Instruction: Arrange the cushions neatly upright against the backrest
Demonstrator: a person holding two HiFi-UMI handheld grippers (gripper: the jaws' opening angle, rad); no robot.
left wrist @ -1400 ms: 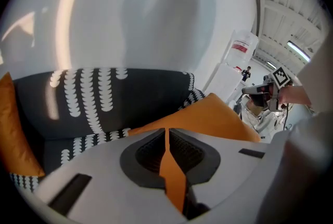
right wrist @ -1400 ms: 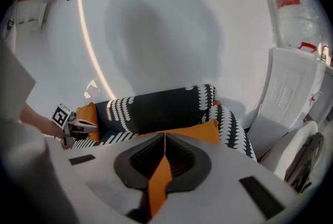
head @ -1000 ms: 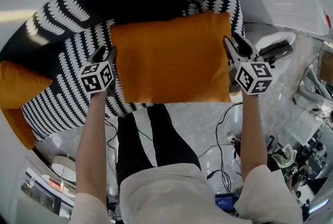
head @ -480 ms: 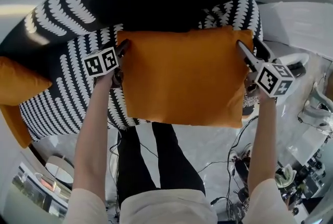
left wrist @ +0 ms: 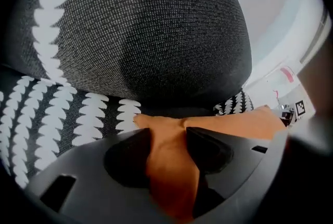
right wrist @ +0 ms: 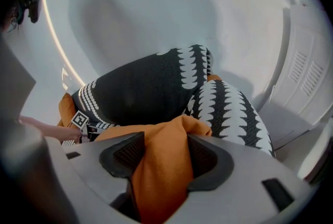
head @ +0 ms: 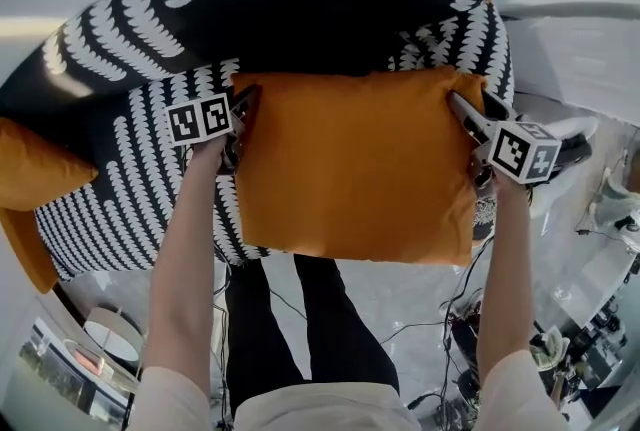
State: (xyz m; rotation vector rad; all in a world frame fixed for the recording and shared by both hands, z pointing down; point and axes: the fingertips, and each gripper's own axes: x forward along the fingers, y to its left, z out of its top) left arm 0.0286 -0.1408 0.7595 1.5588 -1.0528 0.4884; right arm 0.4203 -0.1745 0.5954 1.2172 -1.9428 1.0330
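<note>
Placement is the step in hand, as I judge it. The large orange fabric cushion [head: 350,169] hangs broadside between the two grippers. Its top edge is near the black, white-scalloped knit backrest [head: 320,9] of the sofa, which lies just beyond both pairs of jaws.

The left gripper [left wrist: 166,133] has the cushion's upper left corner between its jaws. They have just been closing and stand fairly wide, with a thick fold of orange cloth filling the gap and pressed from both sides. The right gripper [right wrist: 160,141] does the same at the upper right corner: its jaws have just been closing, stand fairly wide, and have bunched fabric clamped between them.

Below the jaws, the cushion's lower edge reaches out past the front of the patterned seat [head: 140,179] and over the person's legs, so it looks not yet settled. Whether any part of it touches the seat I cannot tell. A second orange cushion [head: 35,169] lies well to the left of the left jaws, at the sofa's end.

The next move, I reckon, calls for bringing the lower edge in onto the seat. The top should then be tipped back until it leans on the backrest, with both sides level. Only then should the jaws ease apart. The other cushion would follow.
</note>
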